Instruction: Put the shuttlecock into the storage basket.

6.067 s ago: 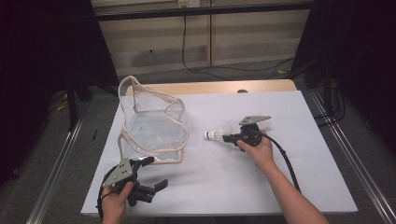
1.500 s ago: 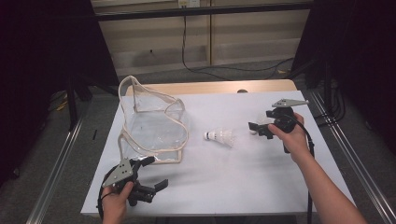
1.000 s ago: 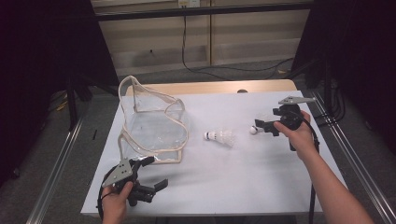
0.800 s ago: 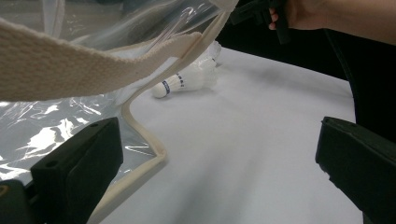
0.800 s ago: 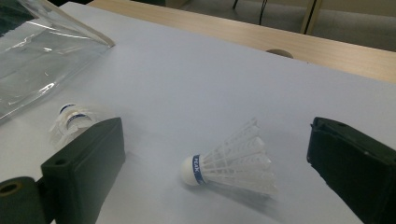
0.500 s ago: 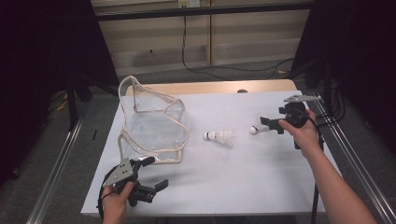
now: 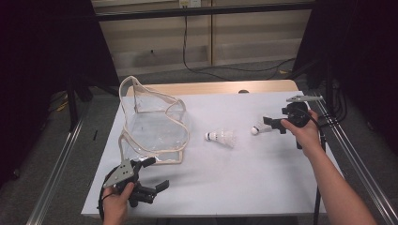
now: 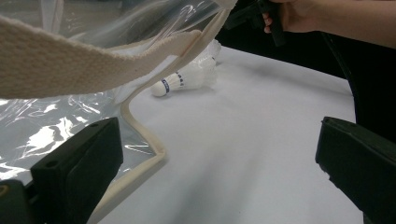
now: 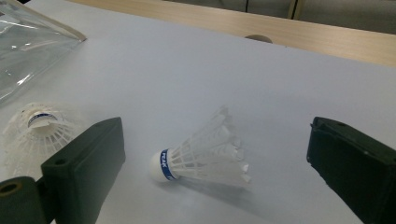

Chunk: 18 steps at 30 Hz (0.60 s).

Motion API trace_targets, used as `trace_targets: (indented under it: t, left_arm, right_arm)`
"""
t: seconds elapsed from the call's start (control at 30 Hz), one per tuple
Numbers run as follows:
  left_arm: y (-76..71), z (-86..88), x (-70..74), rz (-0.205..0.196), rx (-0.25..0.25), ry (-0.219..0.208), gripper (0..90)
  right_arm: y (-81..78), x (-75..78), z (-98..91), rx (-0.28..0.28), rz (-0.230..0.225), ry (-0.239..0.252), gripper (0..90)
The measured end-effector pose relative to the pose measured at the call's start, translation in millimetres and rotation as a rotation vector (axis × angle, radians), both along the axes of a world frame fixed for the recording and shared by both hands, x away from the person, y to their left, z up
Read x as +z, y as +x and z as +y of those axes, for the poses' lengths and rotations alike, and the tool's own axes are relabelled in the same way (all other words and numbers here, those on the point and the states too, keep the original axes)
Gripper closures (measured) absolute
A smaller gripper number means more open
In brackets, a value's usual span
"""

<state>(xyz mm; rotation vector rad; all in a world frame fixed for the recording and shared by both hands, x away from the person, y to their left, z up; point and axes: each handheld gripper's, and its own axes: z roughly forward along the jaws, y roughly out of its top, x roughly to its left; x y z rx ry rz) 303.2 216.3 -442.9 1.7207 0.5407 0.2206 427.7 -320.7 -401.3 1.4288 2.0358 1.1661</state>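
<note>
Right gripper view: a white shuttlecock (image 9: 198,156) with a blue band lies on its side on the white table (image 7: 244,187), between the spread jaws of the right gripper (image 7: 271,125) (nothing is touching it yet). A second shuttlecock (image 7: 221,137) lies near the middle of the table, beside a clear bag (image 7: 152,124) with cream trim. The left gripper (image 7: 152,180) rests near the front edge, jaws apart, holding nothing. Risk: closing on the light feathers could crush them or flick the shuttlecock away.
</note>
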Motion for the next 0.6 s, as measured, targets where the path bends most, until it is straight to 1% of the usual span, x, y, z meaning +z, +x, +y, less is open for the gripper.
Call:
trace_targets:
  t: [0.1, 0.17, 0.27, 0.6]
  left_arm:
    - [0.2, 0.4, 0.0, 0.000, 0.001, 0.000, 0.8]
    - [0.4, 0.8, -0.2, 0.000, 0.002, 0.001, 0.9]
    - [0.6, 0.8, -0.3, -0.002, 0.001, 0.005, 0.9]
    - [0.5, 0.4, -0.4, 0.002, 0.000, 0.005, 0.9]
  right_arm:
    - [2.4, -2.1, 2.5, 0.005, 0.000, -0.009, 4.0]
    - [3.5, -3.4, 3.1, 0.004, 0.002, -0.003, 4.1]
    - [4.9, -5.1, 3.2, 0.005, 0.003, -0.006, 4.2]
    - [10.1, -10.4, 1.1, -0.013, 0.007, -0.005, 4.5]
